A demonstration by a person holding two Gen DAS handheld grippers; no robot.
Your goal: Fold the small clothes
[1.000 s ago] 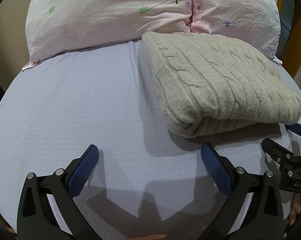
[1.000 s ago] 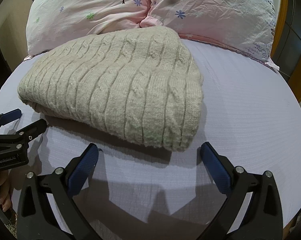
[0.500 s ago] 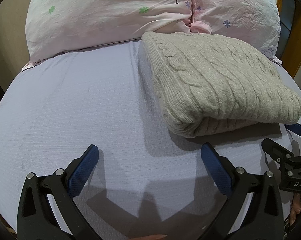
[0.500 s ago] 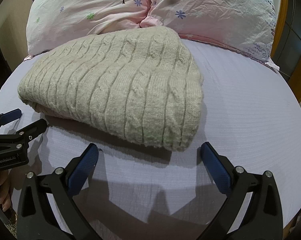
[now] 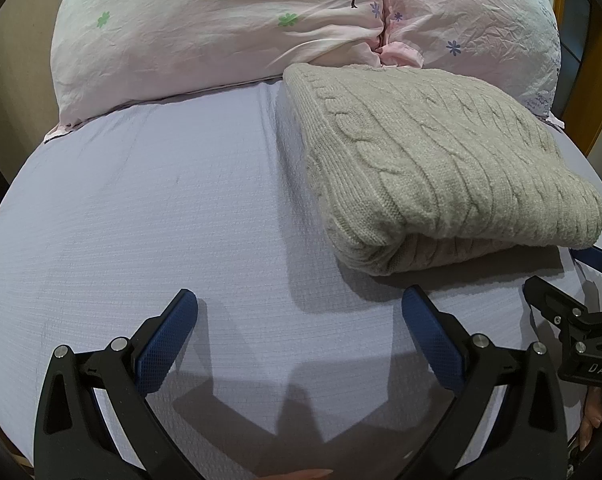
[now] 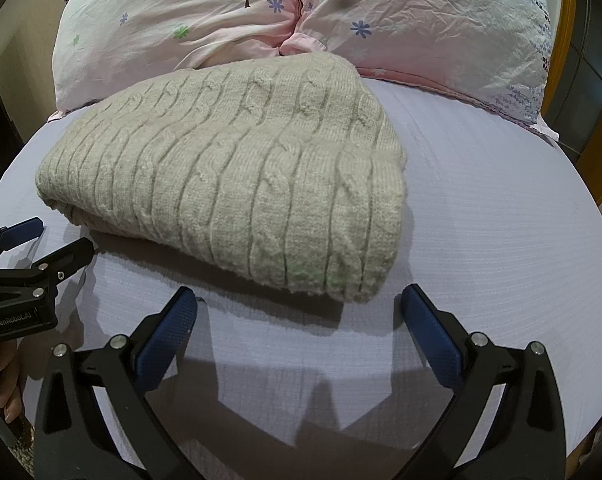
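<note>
A folded beige cable-knit sweater [image 5: 429, 160] lies on the lavender bed sheet [image 5: 161, 208], its far edge against the pillows. It also shows in the right wrist view [image 6: 237, 184]. My left gripper [image 5: 299, 308] is open and empty over bare sheet, to the near left of the sweater. My right gripper [image 6: 299, 308] is open and empty, just in front of the sweater's near right corner. Each gripper shows at the edge of the other's view, the right one [image 5: 573, 276] and the left one [image 6: 41, 240], both open near the sweater's front edge.
Two pink flowered pillows [image 5: 221, 28] [image 6: 421, 24] lie at the head of the bed behind the sweater. A wooden frame [image 6: 581, 92] stands at the right. The sheet [image 6: 501, 220] curves down toward the bed's edges.
</note>
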